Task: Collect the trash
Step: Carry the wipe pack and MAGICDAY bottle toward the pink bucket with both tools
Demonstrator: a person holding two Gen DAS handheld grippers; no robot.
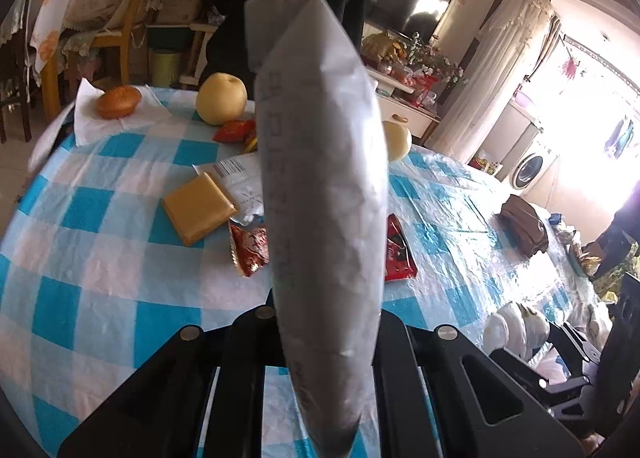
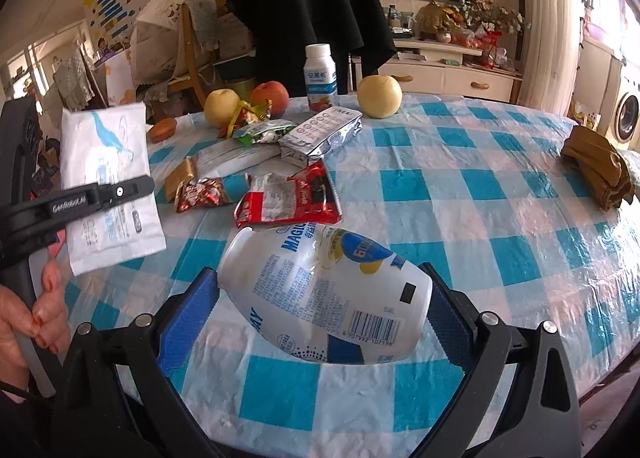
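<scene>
right wrist view, right claw [image 2: 320, 298]: jaws spread wide and closed on a dented white plastic bottle [image 2: 326, 294], held sideways between the blue ribbed pads [image 2: 188, 314], above the worktop [image 2: 460, 186].
left claw [image 1: 320, 342]: pinched tight on a flat white paper packet [image 1: 320, 162], seen edge-on in the left wrist view and broadside in the right wrist view [image 2: 110, 182]; a hand [image 2: 28, 314] grips the handle.
progress: judged midway; two pieces lifted, none seen binned.
left to collect: crinkled red wrappers [image 2: 288, 198], silvery foil carton [image 2: 320, 136], green wrapper [image 2: 262, 130].
surroundings: glossy blue-and-white checked cloth; round pears [image 2: 379, 96], upright milk bottle [image 2: 320, 74].
</scene>
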